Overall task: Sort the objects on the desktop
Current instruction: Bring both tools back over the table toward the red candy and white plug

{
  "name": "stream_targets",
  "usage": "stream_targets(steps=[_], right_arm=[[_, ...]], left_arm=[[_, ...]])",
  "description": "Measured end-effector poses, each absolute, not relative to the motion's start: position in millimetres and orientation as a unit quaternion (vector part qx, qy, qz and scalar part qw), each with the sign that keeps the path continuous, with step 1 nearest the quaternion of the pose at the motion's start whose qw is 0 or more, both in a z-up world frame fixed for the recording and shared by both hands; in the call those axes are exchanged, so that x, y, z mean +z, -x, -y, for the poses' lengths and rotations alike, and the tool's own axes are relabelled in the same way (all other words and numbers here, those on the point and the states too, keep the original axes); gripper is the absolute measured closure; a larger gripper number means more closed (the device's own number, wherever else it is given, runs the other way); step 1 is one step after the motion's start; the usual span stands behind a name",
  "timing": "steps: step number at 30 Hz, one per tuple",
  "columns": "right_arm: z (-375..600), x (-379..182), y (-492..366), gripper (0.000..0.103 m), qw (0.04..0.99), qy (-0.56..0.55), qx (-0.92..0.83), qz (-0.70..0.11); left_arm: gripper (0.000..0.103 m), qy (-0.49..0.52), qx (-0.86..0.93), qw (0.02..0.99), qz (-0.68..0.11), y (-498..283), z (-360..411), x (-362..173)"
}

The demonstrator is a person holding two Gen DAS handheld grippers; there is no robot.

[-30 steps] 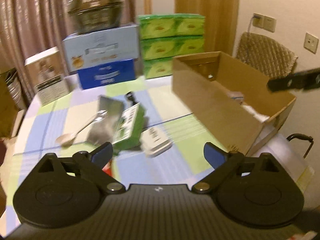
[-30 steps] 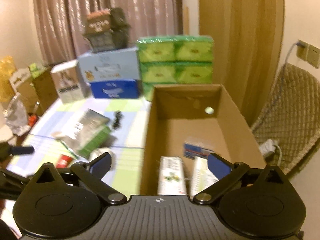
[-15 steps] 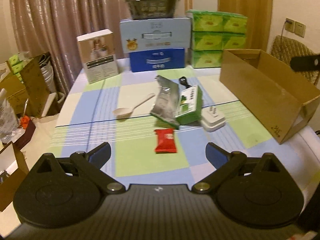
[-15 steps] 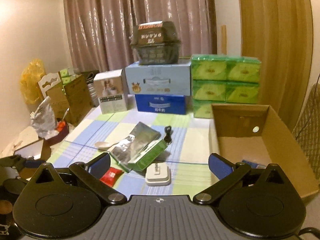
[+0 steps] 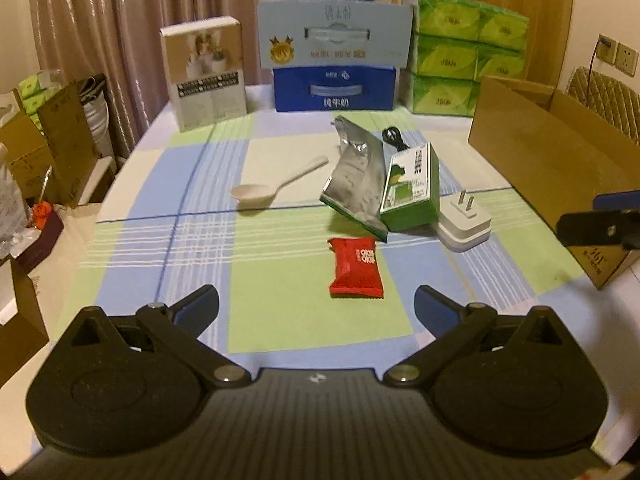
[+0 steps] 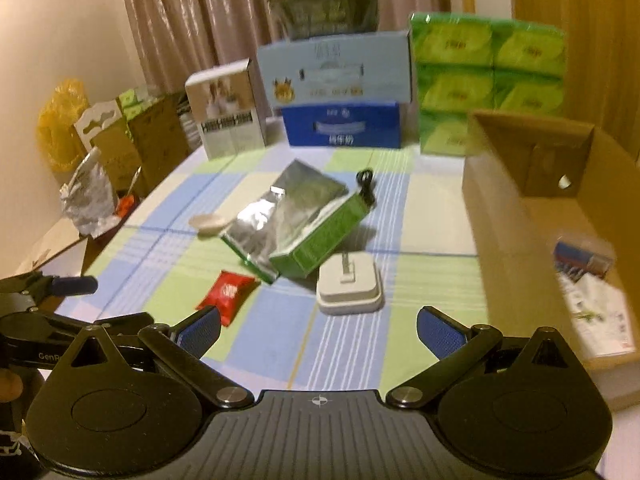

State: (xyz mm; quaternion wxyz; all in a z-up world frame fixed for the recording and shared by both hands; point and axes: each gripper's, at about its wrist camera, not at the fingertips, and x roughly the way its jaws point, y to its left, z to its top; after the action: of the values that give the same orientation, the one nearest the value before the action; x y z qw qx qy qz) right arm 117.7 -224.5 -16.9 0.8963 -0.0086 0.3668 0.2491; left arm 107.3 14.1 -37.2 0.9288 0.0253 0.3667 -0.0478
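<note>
**Both tongs empty, loose items waiting beside the box**

Both the left gripper (image 5: 316, 300) and right gripper (image 6: 318, 326) hang spread apart, holding nothing, above the checked tablecloth (image 5: 160, 184). Landmark: the cardboard box (image 6: 516, 216) (seemingly the sorting bin, some items already inside). Just left of it lies the white plug adapter (image 6: 349, 285), then the green carton (image 5: 412, 190) and silver pouch (image 5: 356, 180), overlapping. The red snack packet (image 5: 355, 268) is further left, nearest the left gripper, likely next.

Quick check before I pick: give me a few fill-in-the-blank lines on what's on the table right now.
The snack packet nearest the left gripper is coloured ____.
The silver pouch leans against a ____ box.
The white plug adapter lies with its prongs pointing ____.
Both the left gripper and the right gripper are ____.

Missing words: red; green; up; open
</note>
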Motion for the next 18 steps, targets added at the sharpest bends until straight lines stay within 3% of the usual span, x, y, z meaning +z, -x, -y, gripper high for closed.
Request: stream_targets(steps=[14,18], right_arm=[[207,-65,-159,0.003,0.893,0.035,0.232,-0.384],[200,-70,-170,0.013,0.891,0.042,0.234,-0.387]], left_arm=[[0.001,-0.019,-0.057,0.917,-0.394,-139,-13,-79],[0.001,-0.017,-0.057,0.917,-0.395,-147,-11,-84]])
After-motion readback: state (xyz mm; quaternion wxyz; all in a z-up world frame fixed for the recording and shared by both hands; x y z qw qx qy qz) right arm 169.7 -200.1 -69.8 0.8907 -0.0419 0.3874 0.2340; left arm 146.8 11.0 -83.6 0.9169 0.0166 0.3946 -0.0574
